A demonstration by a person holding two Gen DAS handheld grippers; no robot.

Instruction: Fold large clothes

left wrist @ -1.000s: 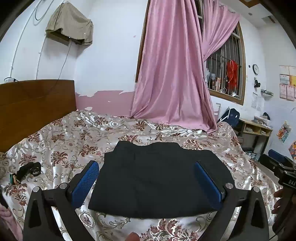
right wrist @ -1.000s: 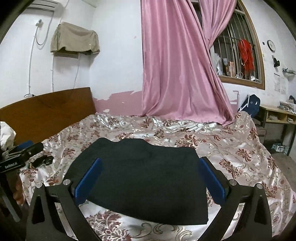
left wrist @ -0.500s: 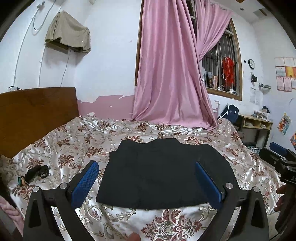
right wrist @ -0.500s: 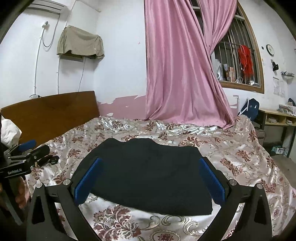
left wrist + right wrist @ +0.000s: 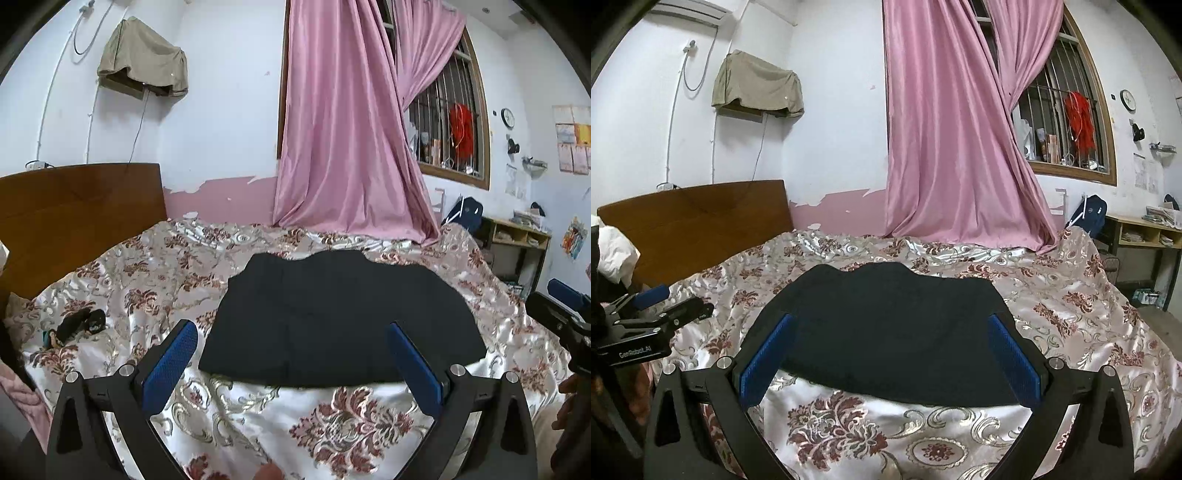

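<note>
Clearly, both grippers are held spread wide and empty above the near edge of the floral bedspread (image 5: 155, 273). The folded black garment (image 5: 340, 317) is laid flat on it, touched by neither tool. Only from the left gripper (image 5: 293, 356) are small dark objects (image 5: 75, 325) seen near the wooden headboard (image 5: 74, 214); only from the right gripper (image 5: 890, 350) is a white pillow (image 5: 613, 254) shown. Compared with one second ago, both grippers are seen drawn back, so more bedspread is exposed before the garment.
</note>
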